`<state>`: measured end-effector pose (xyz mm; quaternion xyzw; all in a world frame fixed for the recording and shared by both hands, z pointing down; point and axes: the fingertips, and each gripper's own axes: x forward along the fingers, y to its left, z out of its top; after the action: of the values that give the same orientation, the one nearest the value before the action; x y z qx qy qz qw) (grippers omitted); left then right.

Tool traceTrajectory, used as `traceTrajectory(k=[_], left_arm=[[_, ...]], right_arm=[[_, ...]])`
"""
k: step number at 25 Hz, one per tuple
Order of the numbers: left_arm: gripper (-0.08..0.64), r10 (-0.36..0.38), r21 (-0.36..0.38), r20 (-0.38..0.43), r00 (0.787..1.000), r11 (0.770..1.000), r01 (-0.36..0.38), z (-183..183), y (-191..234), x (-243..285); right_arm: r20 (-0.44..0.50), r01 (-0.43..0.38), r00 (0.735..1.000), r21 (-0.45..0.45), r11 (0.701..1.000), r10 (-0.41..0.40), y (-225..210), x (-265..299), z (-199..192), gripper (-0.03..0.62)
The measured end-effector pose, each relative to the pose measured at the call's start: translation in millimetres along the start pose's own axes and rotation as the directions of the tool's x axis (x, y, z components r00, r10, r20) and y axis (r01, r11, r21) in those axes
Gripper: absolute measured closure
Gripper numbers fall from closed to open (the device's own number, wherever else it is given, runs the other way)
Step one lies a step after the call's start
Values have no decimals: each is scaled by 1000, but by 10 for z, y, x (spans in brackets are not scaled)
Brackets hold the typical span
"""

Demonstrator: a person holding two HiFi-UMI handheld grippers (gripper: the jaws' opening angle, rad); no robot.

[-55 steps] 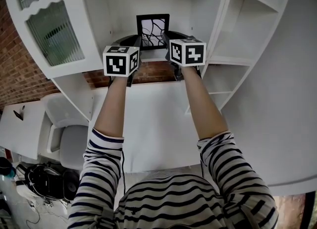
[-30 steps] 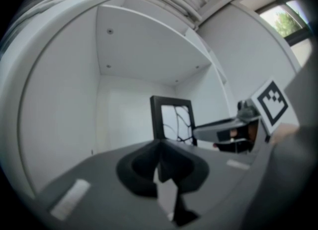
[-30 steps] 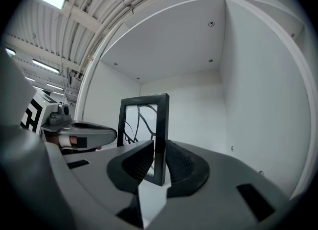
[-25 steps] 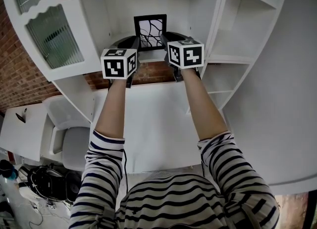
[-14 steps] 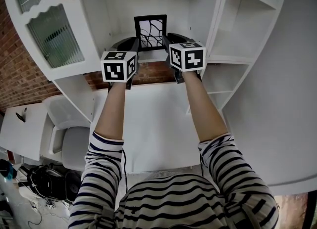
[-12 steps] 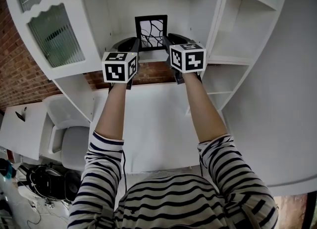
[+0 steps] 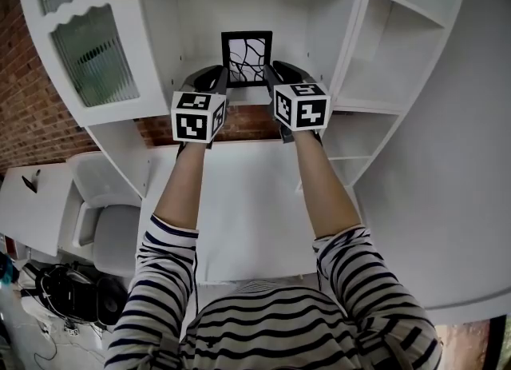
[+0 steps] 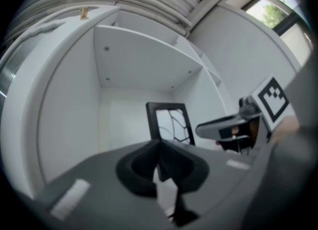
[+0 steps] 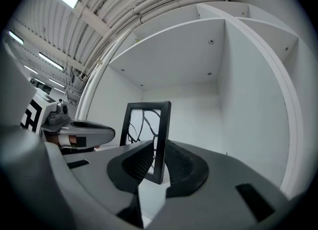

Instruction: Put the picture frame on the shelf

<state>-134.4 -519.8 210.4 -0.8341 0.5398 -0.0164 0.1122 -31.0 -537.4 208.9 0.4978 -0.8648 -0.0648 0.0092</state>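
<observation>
Picture frame: We see the black picture frame (image 7: 247,58) at 12 o'clock in the head view. It stands upright, and a pattern of black lines shows through its front.
Shelf: The frame's bottom edge sits on the white shelf (image 7: 246,95), well inside the open box of the cupboard.
Left gripper: The left gripper (image 8: 160,147) is at the frame's 8 o'clock. Its fingers (image 8: 136,167) are pressed close together. The frame's left bar fills the thin slit between them, so we think they pinch it.
Right gripper: The right gripper (image 9: 158,149) is at the frame's 4 o'clock. Its fingers (image 9: 181,167) are a little spread. The frame's right bar stands in the gap, and a bit of light shows beside it, so we think this hold is loose.
How it feels: We think the frame is light and stiff. Its bars look smooth, so they may slip. The front may be glass and could crack.
Where to hold: The two side bars, low down, are the best spots. We keep off the clear middle.
Job so far: The frame looks put in place. What is left is to let go gently.
Watch out: A bump at 6 o'clock could tip it off onto the white desk (image 7: 239,200).
</observation>
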Motion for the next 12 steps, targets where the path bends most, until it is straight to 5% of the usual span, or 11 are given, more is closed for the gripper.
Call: traceTrajectory(k=[12], left_arm=[[549,-21,16,65,998,1000,20,39,-71,-90]], right_arm=[[39,-11,999,12,1000,11,11,-119,15,529]])
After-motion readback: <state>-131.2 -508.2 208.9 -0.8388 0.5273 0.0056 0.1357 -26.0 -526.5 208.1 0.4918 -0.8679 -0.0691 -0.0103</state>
